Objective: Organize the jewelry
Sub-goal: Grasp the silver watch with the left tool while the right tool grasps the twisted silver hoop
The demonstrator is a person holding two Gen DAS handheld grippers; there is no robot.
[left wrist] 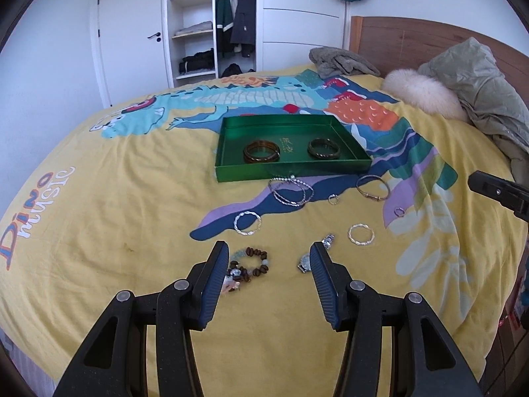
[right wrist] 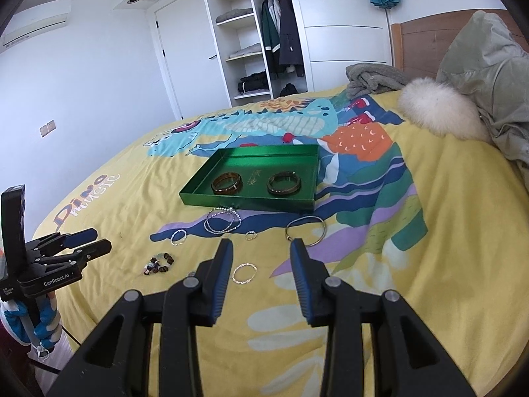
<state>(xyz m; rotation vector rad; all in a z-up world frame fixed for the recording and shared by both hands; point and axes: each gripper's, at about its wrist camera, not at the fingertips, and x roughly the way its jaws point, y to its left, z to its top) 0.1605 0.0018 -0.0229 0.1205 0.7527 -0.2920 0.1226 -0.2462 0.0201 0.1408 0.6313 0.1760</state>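
A green tray [left wrist: 291, 168] [right wrist: 244, 198] lies on the bed and holds two dark bangles [left wrist: 262, 151] [left wrist: 323, 148]. In front of it lie silver chain bracelets [left wrist: 291, 190], a twisted silver bangle [left wrist: 247, 222], another [left wrist: 361, 234] [right wrist: 244, 273], a thin bangle [left wrist: 373, 188] [right wrist: 305, 231], two small rings [left wrist: 333, 199] [left wrist: 399, 212], a beaded bracelet [left wrist: 251, 266] [right wrist: 160, 263] and a watch [left wrist: 314, 254]. My left gripper [left wrist: 269, 251] is open above the beaded bracelet and watch. My right gripper [right wrist: 261, 248] is open and empty, above the twisted bangle.
The yellow dinosaur bedspread [left wrist: 132, 215] covers the bed. A fur-trimmed coat [left wrist: 463, 92] and a grey cloth [left wrist: 340, 61] lie by the wooden headboard [left wrist: 413, 39]. An open wardrobe [left wrist: 211, 23] stands beyond the bed.
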